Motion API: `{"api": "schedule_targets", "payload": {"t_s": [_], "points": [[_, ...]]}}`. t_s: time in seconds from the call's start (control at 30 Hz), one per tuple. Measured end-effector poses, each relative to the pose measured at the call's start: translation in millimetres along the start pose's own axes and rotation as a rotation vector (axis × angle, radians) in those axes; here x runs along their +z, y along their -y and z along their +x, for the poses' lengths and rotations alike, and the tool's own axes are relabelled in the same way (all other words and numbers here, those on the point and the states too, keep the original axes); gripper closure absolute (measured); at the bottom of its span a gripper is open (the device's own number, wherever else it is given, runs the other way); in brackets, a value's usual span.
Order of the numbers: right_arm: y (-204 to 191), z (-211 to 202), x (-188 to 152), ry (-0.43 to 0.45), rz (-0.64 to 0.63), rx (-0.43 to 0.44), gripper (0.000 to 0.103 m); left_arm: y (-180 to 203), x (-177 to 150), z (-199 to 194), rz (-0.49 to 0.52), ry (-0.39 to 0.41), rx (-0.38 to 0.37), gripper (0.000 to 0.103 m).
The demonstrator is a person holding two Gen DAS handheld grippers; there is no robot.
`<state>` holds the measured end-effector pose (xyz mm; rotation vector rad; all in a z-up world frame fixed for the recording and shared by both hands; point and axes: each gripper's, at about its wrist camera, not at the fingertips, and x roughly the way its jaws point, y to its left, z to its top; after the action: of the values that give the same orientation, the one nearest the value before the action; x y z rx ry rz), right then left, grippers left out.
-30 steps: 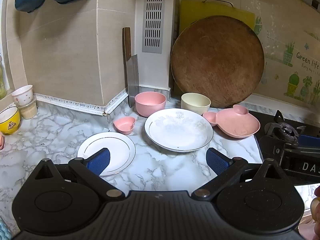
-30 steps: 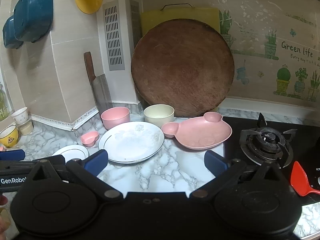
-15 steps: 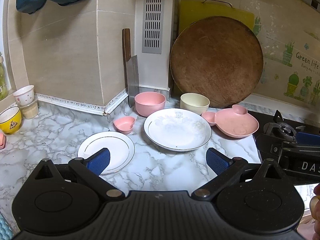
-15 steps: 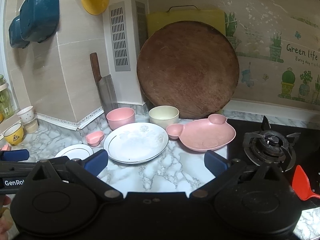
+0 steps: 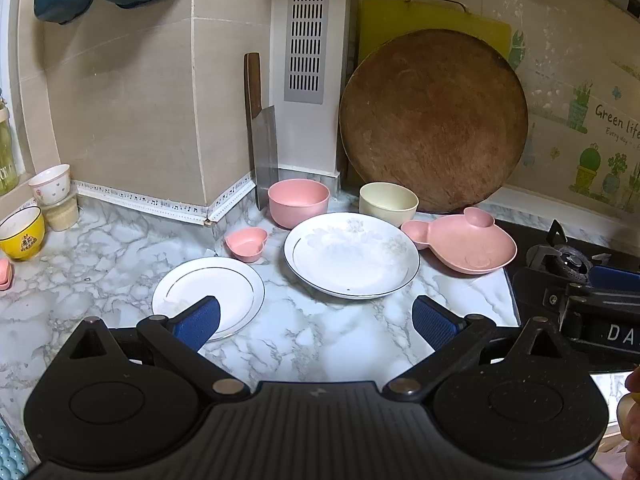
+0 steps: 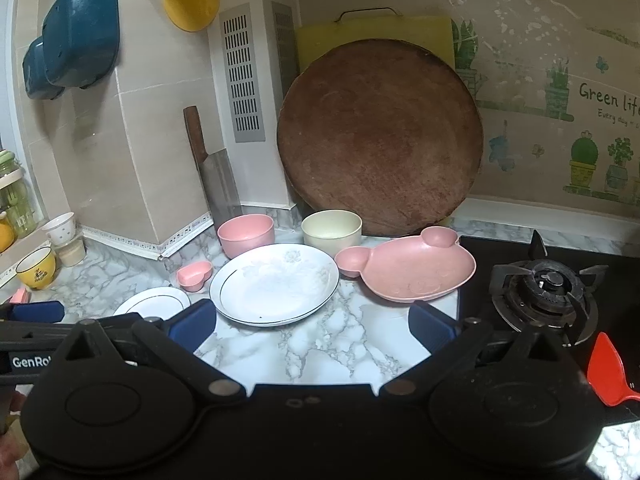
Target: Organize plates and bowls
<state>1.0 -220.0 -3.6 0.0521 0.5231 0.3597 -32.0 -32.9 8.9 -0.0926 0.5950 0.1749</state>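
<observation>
On the marble counter lie a large white plate point(image 5: 352, 254) point(image 6: 276, 282), a small white plate point(image 5: 210, 290) point(image 6: 154, 301), a pink heart dish point(image 5: 246, 243) point(image 6: 195, 275), a pink bowl point(image 5: 298, 202) point(image 6: 247, 235), a cream bowl point(image 5: 388, 203) point(image 6: 331, 227) and a pink bear-shaped dish point(image 5: 466, 245) point(image 6: 412, 270). My left gripper point(image 5: 316, 322) hovers open in front of the plates, its left pad over the small plate's near rim. My right gripper point(image 6: 312, 326) is open too, nearer the large plate and bear dish. Both hold nothing.
A round wooden board point(image 5: 434, 120) and a cleaver point(image 5: 264, 148) lean on the back wall. A gas burner point(image 6: 546, 292) sits right, a red spatula point(image 6: 610, 372) beside it. Cups point(image 5: 22, 232) stand at the left.
Both grippers have drifted slightly; the right view has shifted a little right and up, so the dishes sit lower-left in it. Nothing on the counter moved.
</observation>
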Motion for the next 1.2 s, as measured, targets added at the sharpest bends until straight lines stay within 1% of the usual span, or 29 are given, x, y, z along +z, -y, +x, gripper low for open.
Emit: {"api": "schedule_targets", "payload": {"t_s": [0.23, 0.37, 0.43, 0.6, 0.67, 0.77, 0.83, 0.9, 0.93, 1.03, 1.07, 1.17, 1.2], "points": [[5, 6, 8, 0.009, -0.017, -0.016, 0.000, 3, 6, 8, 0.002, -0.001, -0.009, 0.000], [12, 25, 15, -0.008, 0.018, -0.026, 0.000, -1, 17, 23, 0.013, -0.001, -0.021, 0.000], [15, 39, 19, -0.015, 0.031, -0.031, 0.000, -6, 23, 36, 0.014, -0.011, -0.044, 0.000], [21, 82, 28, -0.029, 0.035, -0.056, 0.000, -26, 42, 86, 0.006, -0.028, -0.084, 0.000], [24, 104, 30, -0.054, 0.036, -0.045, 0.000, -32, 51, 106, 0.016, -0.022, -0.103, 0.000], [30, 139, 30, -0.106, 0.057, -0.071, 0.002, -39, 64, 145, 0.034, -0.034, -0.112, 0.000], [34, 163, 28, -0.140, 0.075, -0.085, 0.006, -45, 70, 169, 0.035, -0.049, -0.103, 0.000], [38, 185, 27, -0.178, 0.088, -0.098, 0.015, -50, 76, 195, 0.025, -0.086, -0.122, 0.001], [40, 195, 25, -0.196, 0.104, -0.112, 0.016, -52, 79, 206, 0.026, -0.097, -0.129, 0.001], [42, 219, 25, -0.235, 0.143, -0.097, 0.022, -57, 85, 236, 0.031, -0.118, -0.135, 0.001], [42, 225, 25, -0.244, 0.151, -0.100, 0.023, -59, 87, 246, 0.023, -0.130, -0.135, 0.002], [40, 240, 27, -0.259, 0.175, -0.086, 0.024, -65, 90, 271, 0.017, -0.169, -0.146, 0.012], [39, 244, 27, -0.269, 0.178, -0.085, 0.026, -66, 91, 278, 0.016, -0.181, -0.151, 0.016]]}}
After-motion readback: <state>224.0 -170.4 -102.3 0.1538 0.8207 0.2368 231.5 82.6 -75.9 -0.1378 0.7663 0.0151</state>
